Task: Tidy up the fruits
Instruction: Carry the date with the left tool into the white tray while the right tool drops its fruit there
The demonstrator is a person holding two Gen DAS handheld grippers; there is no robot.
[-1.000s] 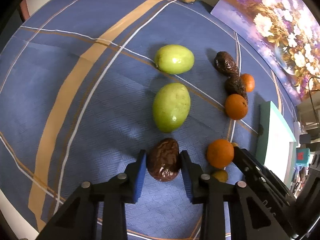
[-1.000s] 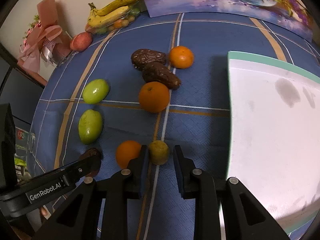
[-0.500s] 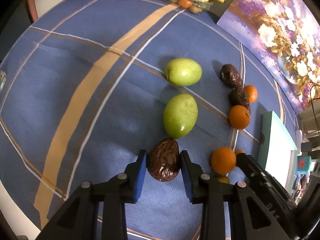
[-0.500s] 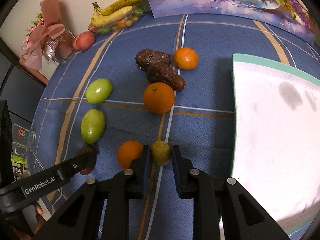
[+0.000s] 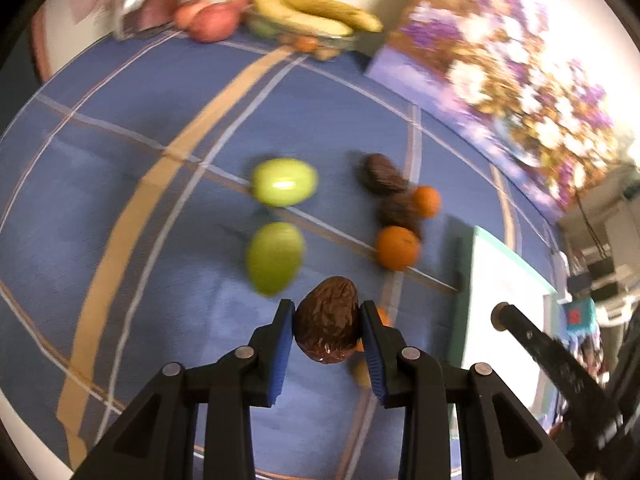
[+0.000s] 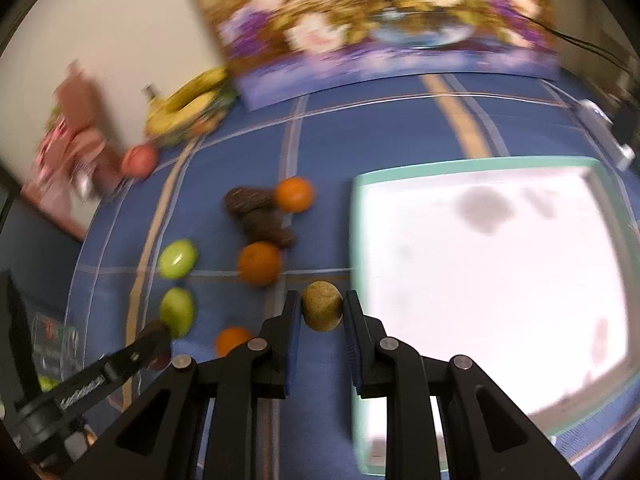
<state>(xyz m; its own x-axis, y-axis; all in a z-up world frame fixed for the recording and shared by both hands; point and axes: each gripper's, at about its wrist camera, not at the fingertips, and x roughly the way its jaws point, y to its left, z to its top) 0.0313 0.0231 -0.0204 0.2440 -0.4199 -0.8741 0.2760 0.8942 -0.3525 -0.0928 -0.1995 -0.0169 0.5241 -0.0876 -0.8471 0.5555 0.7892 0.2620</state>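
Note:
My left gripper [image 5: 327, 330] is shut on a wrinkled dark brown fruit [image 5: 327, 326] and holds it above the blue cloth. My right gripper [image 6: 321, 314] is shut on a small yellow-brown fruit [image 6: 322, 311], lifted just left of the white tray [image 6: 492, 280]. On the cloth lie two green fruits [image 5: 285, 182] [image 5: 274, 257], two more brown fruits [image 6: 248, 202] [image 6: 267, 229] and oranges [image 6: 260, 263] [image 6: 295, 194] [image 6: 231, 340]. The tray also shows in the left wrist view [image 5: 504, 300], at the right.
A bunch of bananas [image 5: 316, 14] and red apples [image 5: 210, 24] sit at the far edge by the wall. A flower picture [image 6: 380, 16] leans behind the tray. A pink gift bag [image 6: 76, 152] stands at the far left. Both views are motion-blurred.
Both grippers have risen off the cloth with their fruits and tilted up, so the far wall and the whole tray have come into view. The right gripper has shifted toward the tray.

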